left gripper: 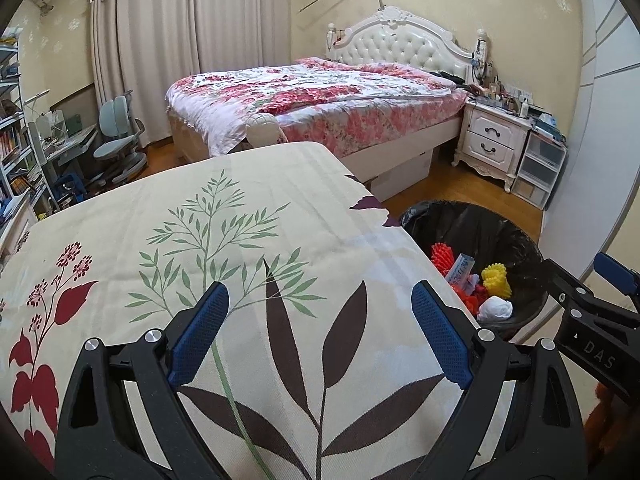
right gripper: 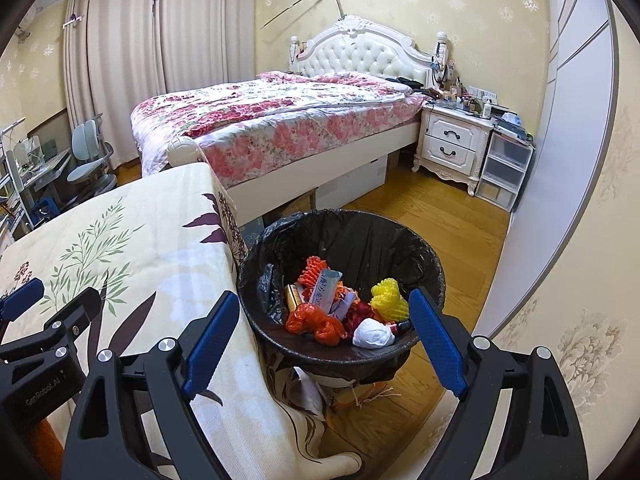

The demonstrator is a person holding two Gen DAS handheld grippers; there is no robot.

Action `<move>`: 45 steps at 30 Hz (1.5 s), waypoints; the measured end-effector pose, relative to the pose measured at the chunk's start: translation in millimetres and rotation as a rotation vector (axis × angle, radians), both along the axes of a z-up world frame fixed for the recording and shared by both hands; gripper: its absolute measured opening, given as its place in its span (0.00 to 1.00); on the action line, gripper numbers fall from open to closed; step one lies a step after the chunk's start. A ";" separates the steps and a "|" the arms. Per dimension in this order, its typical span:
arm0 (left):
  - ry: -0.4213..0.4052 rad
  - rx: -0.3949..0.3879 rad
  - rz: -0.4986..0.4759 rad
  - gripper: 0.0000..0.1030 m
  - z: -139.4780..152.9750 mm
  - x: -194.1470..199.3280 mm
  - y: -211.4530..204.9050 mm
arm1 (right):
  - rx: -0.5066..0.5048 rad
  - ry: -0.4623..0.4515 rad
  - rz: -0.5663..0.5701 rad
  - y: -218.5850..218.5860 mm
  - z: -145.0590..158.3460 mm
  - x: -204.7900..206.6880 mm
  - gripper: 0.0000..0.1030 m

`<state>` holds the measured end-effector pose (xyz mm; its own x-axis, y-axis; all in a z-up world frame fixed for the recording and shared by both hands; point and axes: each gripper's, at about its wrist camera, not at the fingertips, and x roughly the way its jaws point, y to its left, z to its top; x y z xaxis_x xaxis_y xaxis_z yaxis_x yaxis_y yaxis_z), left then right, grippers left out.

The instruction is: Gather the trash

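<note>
Both the left gripper (left gripper: 320, 300) and right gripper (right gripper: 324, 312) are hanging wide and empty, risking knocking the bin (right gripper: 434, 276) while swinging near it.

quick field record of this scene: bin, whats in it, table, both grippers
bin: trash bin with a black liner, on the wood floor beside the table
bin contents: white wad, yellow foam net, orange foam net, orange bag, printed wrapper
table: tablecloth with a leaf print, no trash visible on it
left gripper: open, empty, over the cloth
right gripper: open, empty, in front of the bin mouth
task state: trash is in the bin, nothing held
</note>
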<state>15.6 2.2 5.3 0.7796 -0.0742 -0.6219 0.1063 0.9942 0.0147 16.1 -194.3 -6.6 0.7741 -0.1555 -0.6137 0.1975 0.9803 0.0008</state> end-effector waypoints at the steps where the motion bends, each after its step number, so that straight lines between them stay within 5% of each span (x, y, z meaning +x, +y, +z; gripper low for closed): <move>1: -0.003 0.000 0.000 0.88 0.8 -0.7 0.2 | 0.000 -0.001 0.000 0.1 0.6 -0.4 0.81; 45: -0.003 -0.014 0.000 0.88 4.3 -2.6 -0.1 | 0.000 -0.001 0.000 -0.3 -0.3 -1.4 0.82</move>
<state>13.0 2.0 9.6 0.7812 -0.0832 -0.6188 0.1065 0.9943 0.0007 14.7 -194.5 -7.0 0.7747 -0.1559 -0.6129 0.1978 0.9802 0.0007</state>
